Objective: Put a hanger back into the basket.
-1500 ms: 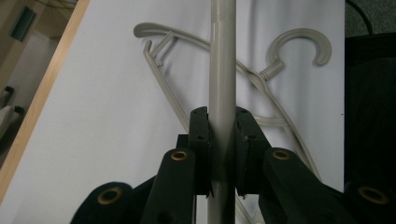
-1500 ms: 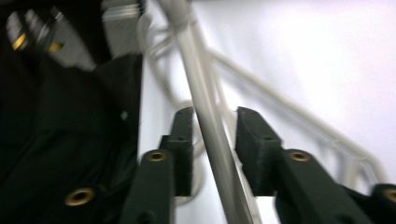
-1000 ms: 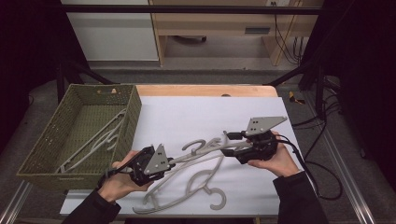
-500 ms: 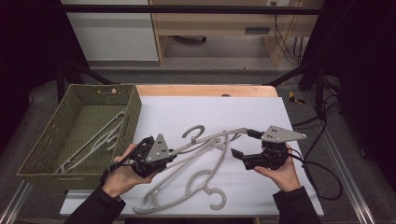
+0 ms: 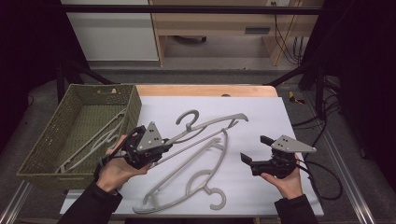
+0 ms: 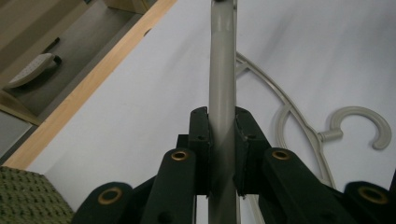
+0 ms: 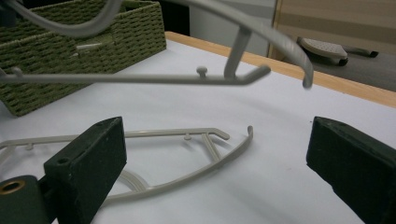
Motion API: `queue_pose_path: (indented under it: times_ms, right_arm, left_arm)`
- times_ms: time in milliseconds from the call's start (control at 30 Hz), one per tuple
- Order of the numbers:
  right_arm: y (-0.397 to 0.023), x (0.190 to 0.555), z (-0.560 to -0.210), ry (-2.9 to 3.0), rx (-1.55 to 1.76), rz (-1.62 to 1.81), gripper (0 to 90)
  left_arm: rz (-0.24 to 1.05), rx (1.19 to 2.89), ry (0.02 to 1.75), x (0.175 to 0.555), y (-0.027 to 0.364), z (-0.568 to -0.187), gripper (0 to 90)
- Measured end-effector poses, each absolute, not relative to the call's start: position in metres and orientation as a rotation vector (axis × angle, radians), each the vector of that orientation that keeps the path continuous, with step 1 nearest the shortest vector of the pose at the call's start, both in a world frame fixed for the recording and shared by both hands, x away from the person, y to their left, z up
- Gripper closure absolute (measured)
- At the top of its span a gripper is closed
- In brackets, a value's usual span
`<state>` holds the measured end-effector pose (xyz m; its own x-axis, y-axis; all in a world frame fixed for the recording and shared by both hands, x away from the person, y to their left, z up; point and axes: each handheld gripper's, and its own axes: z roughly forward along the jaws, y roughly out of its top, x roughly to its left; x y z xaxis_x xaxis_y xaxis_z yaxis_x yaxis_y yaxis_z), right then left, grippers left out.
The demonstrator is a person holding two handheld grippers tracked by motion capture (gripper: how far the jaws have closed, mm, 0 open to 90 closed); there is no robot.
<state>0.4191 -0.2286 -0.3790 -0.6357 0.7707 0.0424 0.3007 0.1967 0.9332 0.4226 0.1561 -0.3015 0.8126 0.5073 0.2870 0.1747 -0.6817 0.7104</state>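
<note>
My left gripper (image 5: 161, 148) is shut on one arm of a grey plastic hanger (image 5: 205, 125) and holds it tilted above the white table top (image 5: 261, 114). In the left gripper view the jaws clamp that hanger's arm (image 6: 222, 84) between the pads of my left gripper (image 6: 222, 135). A second grey hanger (image 5: 187, 175) lies flat on the table just in front of it. My right gripper (image 5: 256, 149) is at the front right, apart from both hangers. Its jaws have just been opening and stand wide with nothing between them (image 7: 219, 163); the held hanger (image 7: 140, 78) hangs ahead and the flat hanger (image 7: 163, 134) lies below.
A green woven basket (image 5: 44, 154) stands at the table's left edge with several grey hangers (image 5: 93, 140) inside. A wooden strip (image 5: 205, 90) runs along the far edge. Cables (image 5: 327, 177) trail off the right side.
My right gripper has come off the raised hanger's right end, opened wide and drawn back toward the front right. The left gripper has lifted the hanger a little higher.
</note>
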Motion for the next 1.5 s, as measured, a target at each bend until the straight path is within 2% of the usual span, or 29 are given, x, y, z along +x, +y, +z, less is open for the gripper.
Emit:
queue_pose_path:
  times_ms: [300,767,1500]
  right_arm:
    - [-0.23,0.416,-0.386,2.058,1.012,1.418,5.1]
    - [-0.233,0.415,-0.386,2.053,1.015,1.418,5.0]
    - [-0.234,0.416,-0.386,2.052,1.017,1.423,5.2]
  left_arm:
    - [0.681,2.255,0.54,0.426,0.181,-0.273,79.6]
    - [0.767,2.16,0.703,0.431,0.249,-0.239,79.6]
    - [0.898,2.128,0.929,0.45,0.348,-0.251,79.7]
